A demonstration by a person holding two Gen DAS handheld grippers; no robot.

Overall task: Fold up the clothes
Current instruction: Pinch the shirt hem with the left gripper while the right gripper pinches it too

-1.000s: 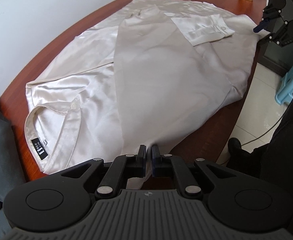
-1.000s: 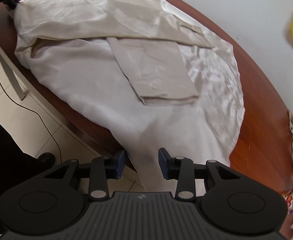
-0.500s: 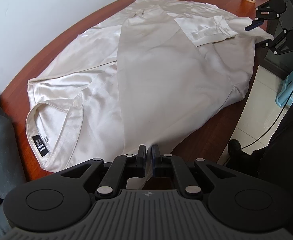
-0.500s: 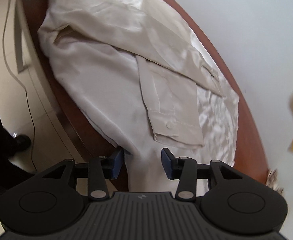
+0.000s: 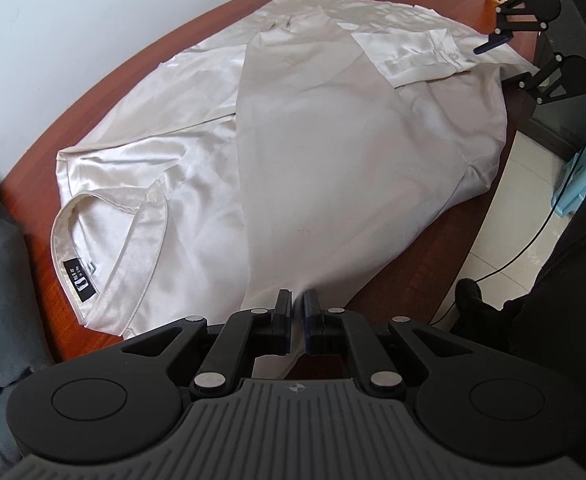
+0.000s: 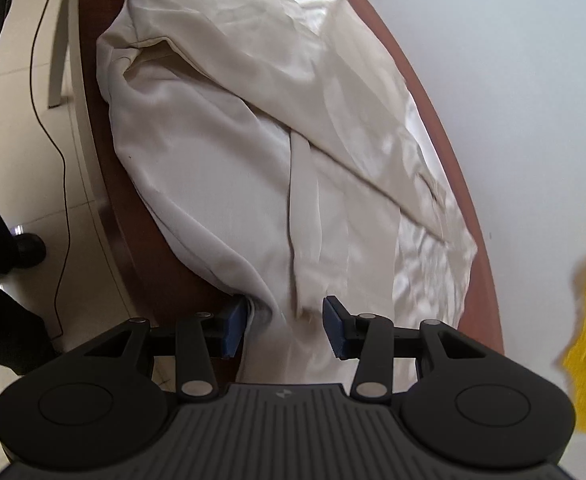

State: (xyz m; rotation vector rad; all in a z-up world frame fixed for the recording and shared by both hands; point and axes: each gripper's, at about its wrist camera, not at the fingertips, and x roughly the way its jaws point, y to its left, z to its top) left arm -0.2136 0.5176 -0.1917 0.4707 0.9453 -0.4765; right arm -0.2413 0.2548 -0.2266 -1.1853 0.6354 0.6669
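The left gripper (image 5: 297, 306) is clamped on the near edge of the shirt (image 5: 333, 168); the right gripper (image 6: 284, 328) has just been opening, its jaws standing apart with the hem loose between them; the cream shirt lies spread, partly folded, on the brown table (image 5: 445, 256), collar (image 5: 105, 240) towards the left.

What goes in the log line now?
left gripper: shut on cream satin shirt | right gripper: open, around shirt edge | brown wooden table
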